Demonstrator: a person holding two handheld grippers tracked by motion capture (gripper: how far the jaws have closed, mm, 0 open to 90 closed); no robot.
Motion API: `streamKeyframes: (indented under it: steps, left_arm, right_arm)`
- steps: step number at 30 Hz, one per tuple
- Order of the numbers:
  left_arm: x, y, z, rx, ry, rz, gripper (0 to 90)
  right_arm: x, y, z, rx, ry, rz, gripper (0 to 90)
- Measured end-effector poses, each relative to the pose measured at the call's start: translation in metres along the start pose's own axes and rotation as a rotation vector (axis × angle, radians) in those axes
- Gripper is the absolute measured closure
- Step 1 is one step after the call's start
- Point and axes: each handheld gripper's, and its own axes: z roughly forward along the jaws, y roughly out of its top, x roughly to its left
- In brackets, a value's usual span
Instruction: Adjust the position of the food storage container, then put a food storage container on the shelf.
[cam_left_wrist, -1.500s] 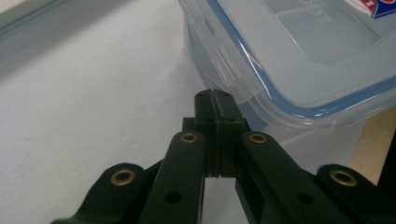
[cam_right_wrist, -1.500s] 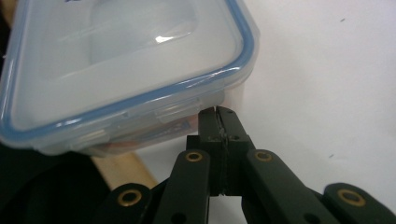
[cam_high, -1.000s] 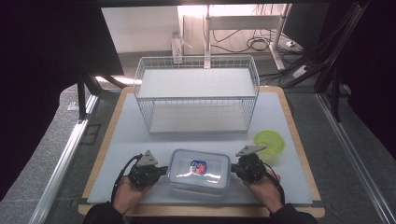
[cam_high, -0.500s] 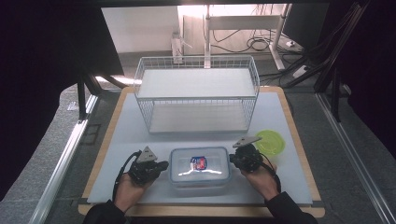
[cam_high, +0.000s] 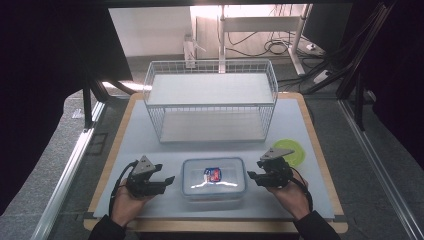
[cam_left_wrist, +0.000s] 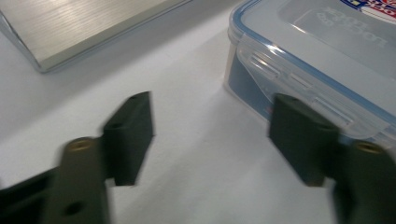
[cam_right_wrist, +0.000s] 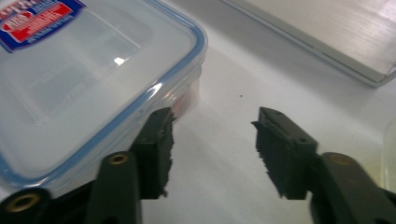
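A clear plastic container (cam_high: 213, 178) with a blue-sealed snap lid and a red and blue label lies flat at the front middle of the white table. My left gripper (cam_high: 169, 181) is just off its left side, open and holding nothing. In the left gripper view the left gripper (cam_left_wrist: 212, 135) has one jaw in front of the container's (cam_left_wrist: 327, 56) side latch, and the other over bare table. My right gripper (cam_high: 251, 176) sits open off the container's right side. In the right gripper view the right gripper (cam_right_wrist: 215, 140) has its left jaw beside the container's (cam_right_wrist: 84, 84) corner.
A white wire rack (cam_high: 210, 100) with a flat shelf stands behind the container. Its metal base (cam_left_wrist: 84, 28) shows in the left gripper view, and the base (cam_right_wrist: 327, 32) lies ahead of the right gripper too. A green round lid (cam_high: 291, 150) lies right of the rack, near my right hand.
Both grippers have drawn outward from the container's sides, the right one also moving a little farther up the table. The container sits slightly farther from the front edge.
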Motion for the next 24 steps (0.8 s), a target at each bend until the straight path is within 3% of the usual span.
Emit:
streamKeyframes:
  steps: [6,11,13,16,18,24]
  left_arm:
    - [-0.002,-0.003,0.003,0.02,0.01,0.035,11.9]
    - [0.001,-0.005,0.003,-0.015,0.017,0.051,4.4]
    - [0.003,-0.005,0.003,-0.031,0.011,0.046,4.1]
    - [0.006,-0.006,0.002,-0.06,-0.02,0.007,5.2]
    - [0.006,-0.005,0.002,-0.053,-0.016,0.007,5.6]
    - [0.001,0.003,0.0,-0.057,-0.066,0.002,6.2]
  right_arm:
    - [0.002,-0.008,-0.006,-0.026,0.013,0.004,28.5]
    - [-0.002,-0.012,-0.008,-0.044,0.05,0.03,18.8]
    - [-0.002,-0.011,-0.01,-0.056,0.059,0.04,15.6]
    - [-0.001,-0.01,-0.012,-0.079,0.085,0.05,9.9]
    - [0.0,-0.009,-0.012,-0.074,0.089,0.048,9.6]
    - [0.004,-0.005,-0.012,-0.087,0.115,0.024,7.2]
